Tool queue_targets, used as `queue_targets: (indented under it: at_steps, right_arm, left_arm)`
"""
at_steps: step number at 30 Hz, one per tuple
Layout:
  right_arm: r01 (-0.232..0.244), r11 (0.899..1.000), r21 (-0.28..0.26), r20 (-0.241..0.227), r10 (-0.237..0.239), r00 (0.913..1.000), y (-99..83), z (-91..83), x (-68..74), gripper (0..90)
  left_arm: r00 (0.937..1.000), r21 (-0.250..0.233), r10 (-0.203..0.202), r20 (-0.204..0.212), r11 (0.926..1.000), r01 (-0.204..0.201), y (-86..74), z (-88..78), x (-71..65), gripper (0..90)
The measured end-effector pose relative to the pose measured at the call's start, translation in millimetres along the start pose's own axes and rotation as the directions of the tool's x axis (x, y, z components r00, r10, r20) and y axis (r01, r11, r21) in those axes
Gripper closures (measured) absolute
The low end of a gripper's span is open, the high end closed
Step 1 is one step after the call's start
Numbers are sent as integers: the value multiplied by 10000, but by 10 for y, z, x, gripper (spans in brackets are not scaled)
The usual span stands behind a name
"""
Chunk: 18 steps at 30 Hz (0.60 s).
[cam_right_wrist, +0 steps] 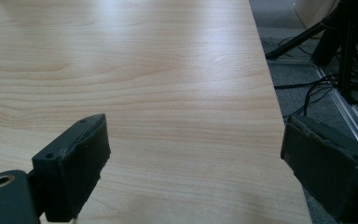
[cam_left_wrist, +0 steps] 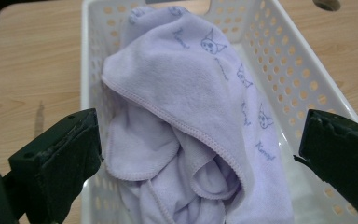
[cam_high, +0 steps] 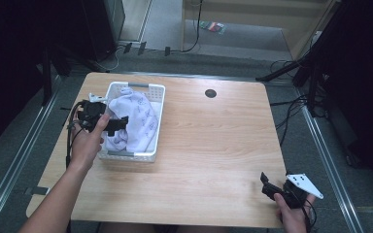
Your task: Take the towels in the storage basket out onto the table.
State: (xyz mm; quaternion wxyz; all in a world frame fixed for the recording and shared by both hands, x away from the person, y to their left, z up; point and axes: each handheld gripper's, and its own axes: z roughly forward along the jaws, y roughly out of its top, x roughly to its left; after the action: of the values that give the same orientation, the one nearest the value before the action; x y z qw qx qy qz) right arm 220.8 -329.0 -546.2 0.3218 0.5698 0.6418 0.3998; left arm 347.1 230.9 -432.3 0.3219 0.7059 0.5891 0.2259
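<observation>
Open table (cam_high: 213, 145) is being left free from 12 to 6 o'clock of the basket (cam_high: 157, 121); passage at 9 is being blocked by the left gripper (cam_high: 119, 123).

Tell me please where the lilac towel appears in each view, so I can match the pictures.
High view: the lilac towel lies in the white basket, left part of the table.
Left gripper view: the towel sits centre, between the open jaws.
Right gripper view: bare tabletop.
Shared landmark: the wooden table.

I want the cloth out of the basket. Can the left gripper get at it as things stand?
Probably yes: the left gripper hangs open over the lavender cloth, which lies uncovered in the white basket.
</observation>
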Motion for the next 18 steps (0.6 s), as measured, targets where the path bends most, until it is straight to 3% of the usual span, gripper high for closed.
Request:
queue_targets:
  at_steps: [3,5,9,12,13,18]
  right_arm:
    - [-5,10000,3,-2,5,10000,0,0,0,79]
    - [-9,10000,12,0,9,10000,0,0,1,79]
    - [-10,10000,-2,3,10,10000,0,-2,-3,79]
    - [-27,10000,-9,-1,27,10000,0,-2,-3,79]
    - [-34,10000,-6,-15,34,10000,0,-2,-5,79]
    - [-34,10000,-11,-33,34,10000,0,-3,-6,79]
  left_arm:
    - [9999,307,12,-158,9995,-7,38,79,-16,0]
    - [9996,777,-238,-124,9967,247,86,216,0,0]
    - [9992,1117,-287,-279,9932,316,100,354,-5,0]
    - [9984,1583,-542,-171,9858,562,91,481,-19,0]
    - [9987,1876,-480,-198,9809,509,86,537,-27,0]
    - [9985,2317,-410,-368,9716,484,79,683,-70,0]
